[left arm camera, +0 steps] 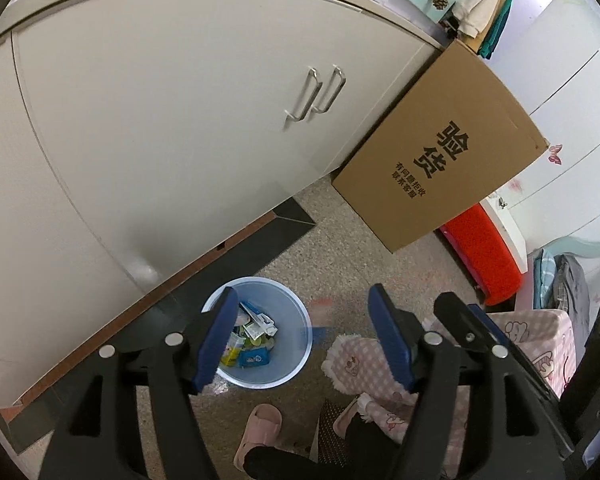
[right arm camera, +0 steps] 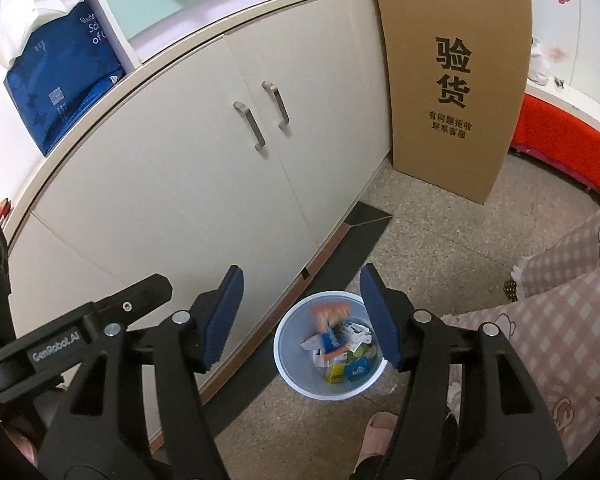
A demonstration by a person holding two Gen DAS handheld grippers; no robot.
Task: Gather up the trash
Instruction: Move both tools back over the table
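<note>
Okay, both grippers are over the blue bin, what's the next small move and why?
Probably lift the right gripper away from the bin and look for more trash. Its jaws stand open with nothing between them, and an orange packet already sits inside on the wrappers. The left gripper is empty too.

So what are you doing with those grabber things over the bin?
A person holds a gripper in each hand above the blue bin by the cupboard. Both the left gripper and right gripper are open with nothing between their fingers. Wrappers and other trash already lie in the bin.
</note>
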